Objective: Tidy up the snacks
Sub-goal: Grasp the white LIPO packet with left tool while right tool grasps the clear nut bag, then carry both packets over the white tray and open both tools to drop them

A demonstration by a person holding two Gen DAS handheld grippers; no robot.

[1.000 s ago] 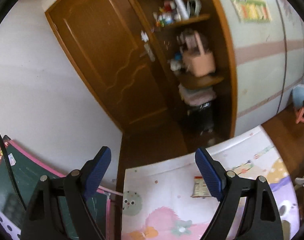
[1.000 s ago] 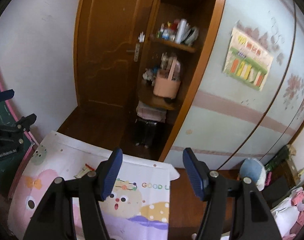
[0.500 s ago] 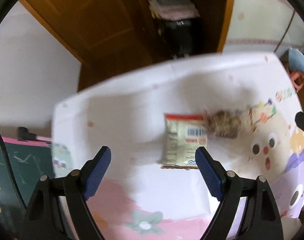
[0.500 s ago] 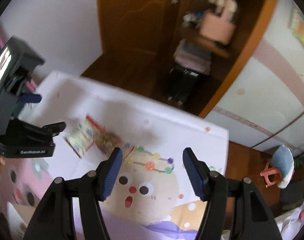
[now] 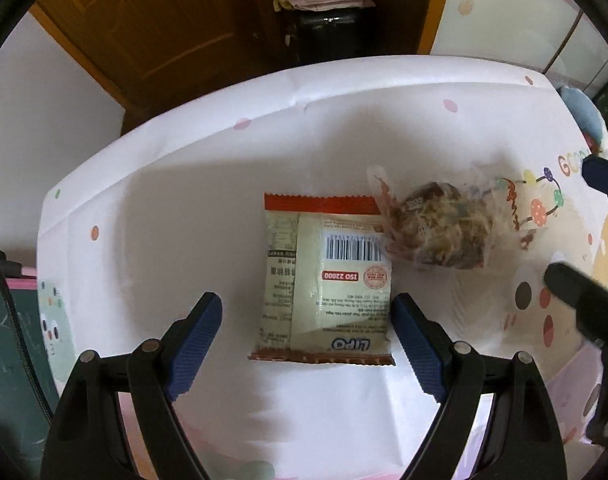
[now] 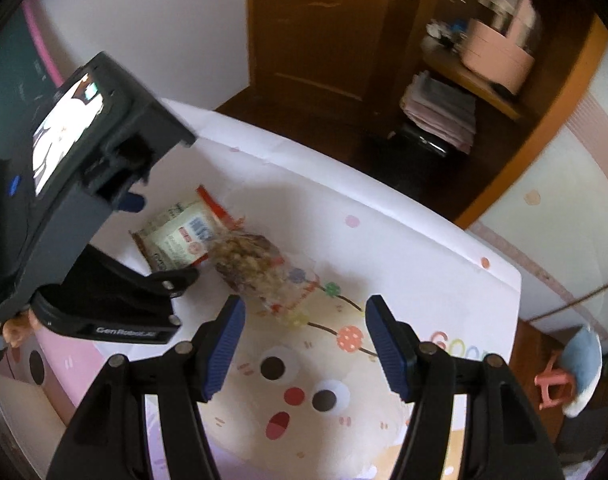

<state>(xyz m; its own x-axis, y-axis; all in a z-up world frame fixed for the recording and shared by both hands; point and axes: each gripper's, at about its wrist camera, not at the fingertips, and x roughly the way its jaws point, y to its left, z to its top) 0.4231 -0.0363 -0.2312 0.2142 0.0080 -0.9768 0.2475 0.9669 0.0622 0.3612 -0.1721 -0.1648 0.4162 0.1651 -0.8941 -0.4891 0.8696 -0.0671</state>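
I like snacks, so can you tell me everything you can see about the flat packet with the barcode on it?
The flat packet is a sealed, cream-coloured snack pouch that looks like shiny plastic film. It has a red-orange crimped strip at its far end and a brownish one at its near end. Its back faces up, showing a barcode, small print, a red ISO label and the blue word LIPO. It lies flat on the cartoon-printed mat. The clear bag of brown snacks overlaps one far corner. The left gripper is open around its near end, not pressing it.
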